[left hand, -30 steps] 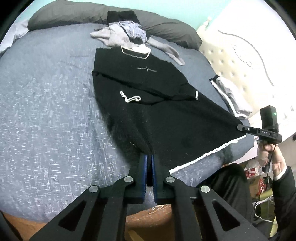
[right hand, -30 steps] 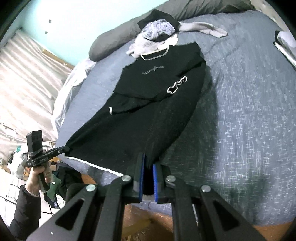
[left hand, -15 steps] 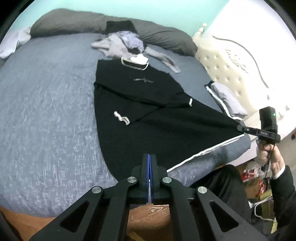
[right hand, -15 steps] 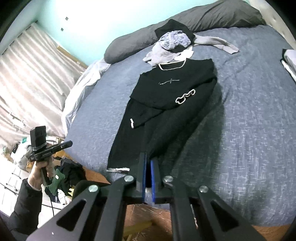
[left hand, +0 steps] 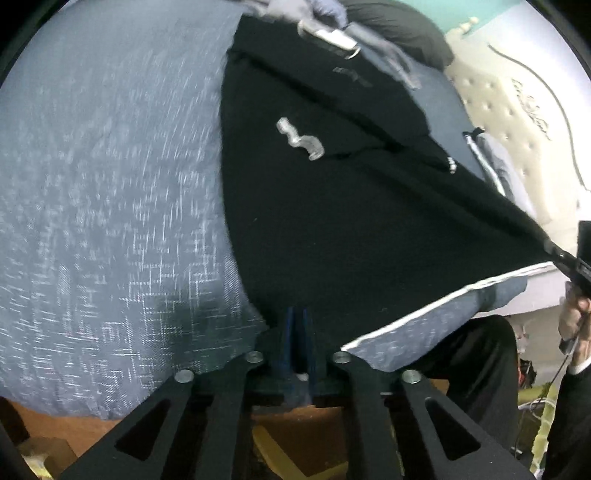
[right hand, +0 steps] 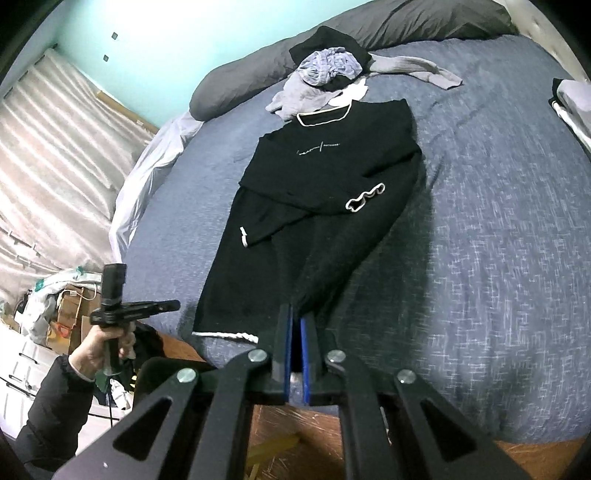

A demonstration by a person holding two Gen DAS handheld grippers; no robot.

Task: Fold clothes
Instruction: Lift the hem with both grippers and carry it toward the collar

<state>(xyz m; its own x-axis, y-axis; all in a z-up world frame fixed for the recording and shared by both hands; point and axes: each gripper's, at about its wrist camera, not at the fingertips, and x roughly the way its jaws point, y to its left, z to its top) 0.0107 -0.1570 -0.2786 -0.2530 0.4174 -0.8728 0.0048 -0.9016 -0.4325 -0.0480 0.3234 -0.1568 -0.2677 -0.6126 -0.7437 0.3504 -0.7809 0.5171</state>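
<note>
1. Here, a black sweater (right hand: 325,206) with white trim lies lengthwise on a blue-grey bed (right hand: 498,258), filling the middle of both views, neck toward the top.
2. The right gripper (right hand: 294,321), at the bottom centre of its own view, is clamped tight on the sweater's hem, with black cloth bunched between its blue pads.
3. The left gripper (left hand: 298,321), at the bottom centre of its blurred view, has just been parting its fingers. A narrow gap shows between them, and whether they pinch the hem I cannot tell.
4. In the right view the left gripper appears at lower left, beside the hem's corner, with no cloth at its tip.
5. A heap of grey clothes (right hand: 325,74) sits above the neck, against a long dark pillow (right hand: 406,22).
</note>
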